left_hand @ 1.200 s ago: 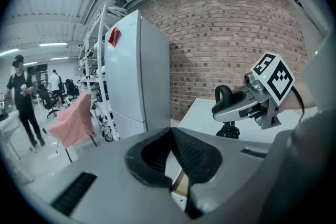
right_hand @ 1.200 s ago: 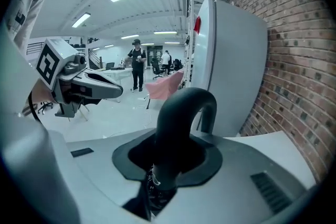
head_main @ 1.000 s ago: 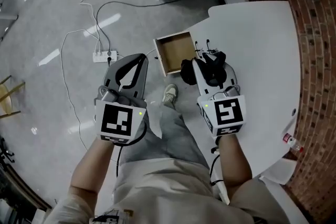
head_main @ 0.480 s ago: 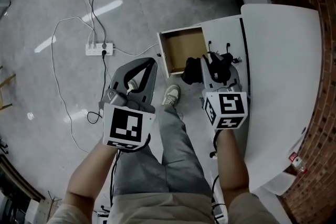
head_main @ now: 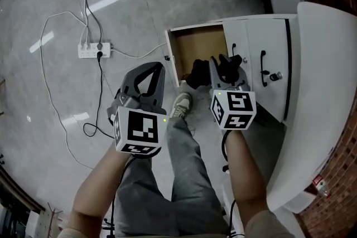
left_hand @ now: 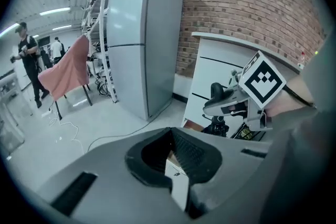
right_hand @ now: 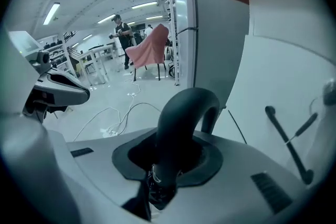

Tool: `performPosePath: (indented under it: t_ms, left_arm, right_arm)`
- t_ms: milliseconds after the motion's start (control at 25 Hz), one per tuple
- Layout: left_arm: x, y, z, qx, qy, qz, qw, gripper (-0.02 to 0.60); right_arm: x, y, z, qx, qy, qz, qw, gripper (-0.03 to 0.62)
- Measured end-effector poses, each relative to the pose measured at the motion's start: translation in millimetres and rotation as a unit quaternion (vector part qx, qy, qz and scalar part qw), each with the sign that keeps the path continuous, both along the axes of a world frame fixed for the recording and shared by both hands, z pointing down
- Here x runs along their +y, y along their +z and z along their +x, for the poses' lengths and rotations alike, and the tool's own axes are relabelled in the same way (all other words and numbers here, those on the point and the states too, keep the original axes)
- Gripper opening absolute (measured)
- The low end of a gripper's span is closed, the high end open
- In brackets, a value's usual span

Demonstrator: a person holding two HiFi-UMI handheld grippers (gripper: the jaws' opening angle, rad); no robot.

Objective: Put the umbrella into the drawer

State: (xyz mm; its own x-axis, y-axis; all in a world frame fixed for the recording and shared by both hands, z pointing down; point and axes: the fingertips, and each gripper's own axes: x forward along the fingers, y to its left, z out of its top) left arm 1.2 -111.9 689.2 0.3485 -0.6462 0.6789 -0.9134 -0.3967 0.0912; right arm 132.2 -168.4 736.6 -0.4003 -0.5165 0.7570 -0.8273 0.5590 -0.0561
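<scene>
left tool (head_main: 156, 67): jaws together, empty | right tool (head_main: 225, 64): clamped on umbrella (head_main: 198, 72) | both angled down

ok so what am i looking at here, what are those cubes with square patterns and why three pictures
No robot: a person holds a two-jaw gripper in each hand, and the patterned cubes are part of those. One picture comes from a camera on the person's head, looking down; the other two come from cameras riding on the grippers. The right gripper is closed on a black umbrella by its hooked handle, near the open drawer of a white cabinet. The left gripper is shut and empty. A power strip lies on the floor.
</scene>
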Motion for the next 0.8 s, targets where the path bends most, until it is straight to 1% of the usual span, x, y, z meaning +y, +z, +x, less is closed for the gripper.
performPosePath:
  t_ms: [120,240,360,480,640,800]
  left_arm:
    - [-4,31,6,0.014,-0.009,-0.008,0.9998,0.009]
    - [-9,60,14,0.019,-0.014,-0.011,0.9997,0.009]
    - [-6,98,22,0.021,-0.012,-0.032,0.9992,0.009]
    - [1,129,25,0.028,-0.015,-0.050,0.9982,0.009]
    - [-2,154,23,0.032,-0.026,-0.052,0.9978,0.009]
    - [-8,175,27,0.038,-0.033,-0.056,0.9972,0.009]
  right_arm:
    - [-1,34,3,-0.006,0.008,-0.007,1.000,0.091]
    - [-3,64,7,-0.011,0.009,-0.009,1.000,0.091]
    - [-5,92,10,-0.008,0.004,-0.012,1.000,0.091]
    - [-3,122,8,-0.012,-0.001,-0.032,0.999,0.091]
    - [-3,158,7,-0.018,-0.008,-0.061,0.998,0.091]
    - [-5,187,7,-0.015,-0.017,-0.068,0.997,0.091]
